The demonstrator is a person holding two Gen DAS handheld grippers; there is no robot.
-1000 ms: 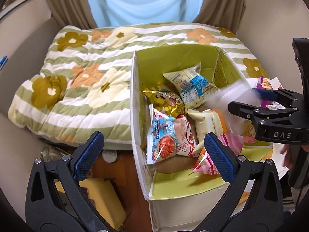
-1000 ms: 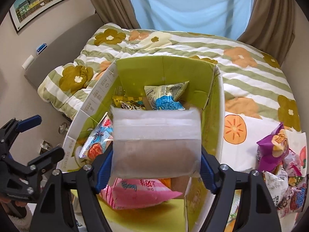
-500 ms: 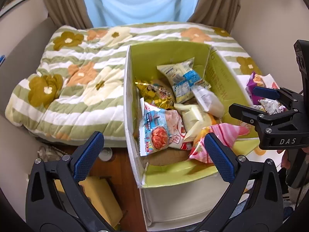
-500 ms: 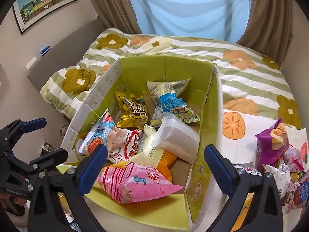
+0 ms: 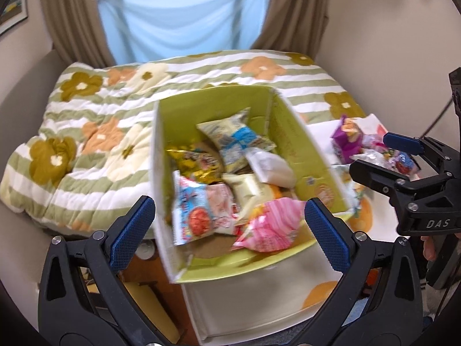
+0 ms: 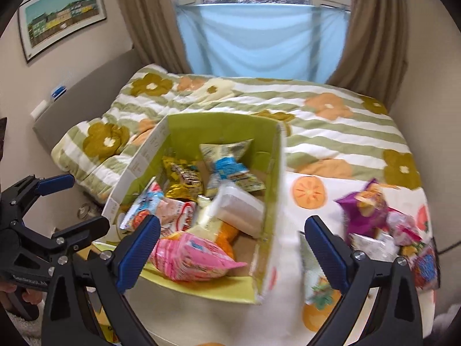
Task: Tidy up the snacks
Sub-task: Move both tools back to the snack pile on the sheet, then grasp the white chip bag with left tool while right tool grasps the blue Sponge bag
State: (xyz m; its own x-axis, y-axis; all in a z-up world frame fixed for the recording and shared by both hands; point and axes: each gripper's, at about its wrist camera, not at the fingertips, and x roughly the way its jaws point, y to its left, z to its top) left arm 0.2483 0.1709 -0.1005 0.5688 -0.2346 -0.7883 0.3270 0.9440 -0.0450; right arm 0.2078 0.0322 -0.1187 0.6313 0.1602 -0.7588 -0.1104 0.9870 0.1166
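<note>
Right gripper (image 6: 232, 243): jaws spread wide, having just been opening, nothing between them. Left gripper (image 5: 230, 225): jaws spread, empty. Green box (image 6: 219, 128) on the bed: holds white packet (image 6: 240, 209), pink bag (image 6: 190, 255), several blurred snack packs. Loose snack pile (image 6: 383, 225), purple bag uppermost, right of box on floral quilt (image 6: 331, 132).

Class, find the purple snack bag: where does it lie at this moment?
In the right wrist view the purple snack bag lies outside the green box, to its right, atop the heap of unsorted snacks on the fruit-print cloth.
</note>
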